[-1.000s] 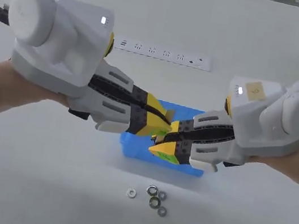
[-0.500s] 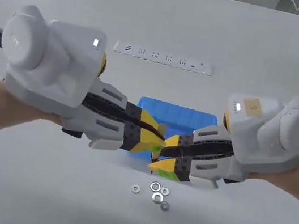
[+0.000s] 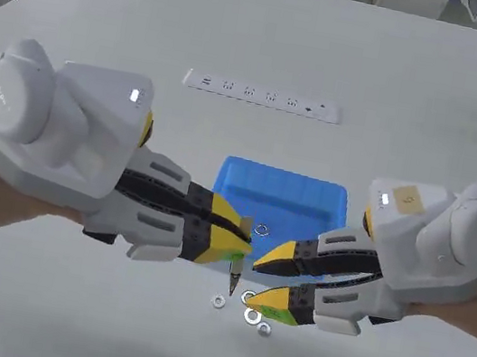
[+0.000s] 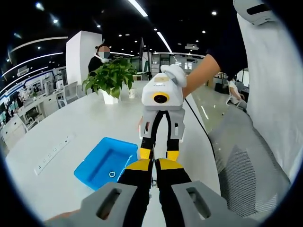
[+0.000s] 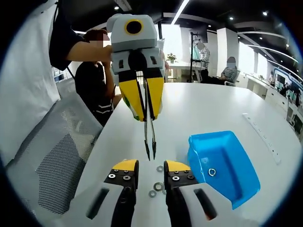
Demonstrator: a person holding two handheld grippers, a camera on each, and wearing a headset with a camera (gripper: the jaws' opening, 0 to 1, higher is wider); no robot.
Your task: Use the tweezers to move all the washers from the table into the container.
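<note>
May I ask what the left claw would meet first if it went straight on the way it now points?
Most likely the right claw, which sits open and dead ahead of the left claw in the left gripper view. The head view shows their tips close; the gap is hard to judge.

I see a wide white table (image 3: 111,11) with a plain matte top. A blue container (image 3: 313,198) sits on it near the middle, open side up. Just beside its near edge a small cluster of metal washers (image 3: 252,316) lies flat, with one slightly apart to the left. Beyond the container, well apart from it, lies a white power strip (image 3: 261,96). In the left gripper view a potted plant (image 4: 110,90) stands at the table's far end.
</note>
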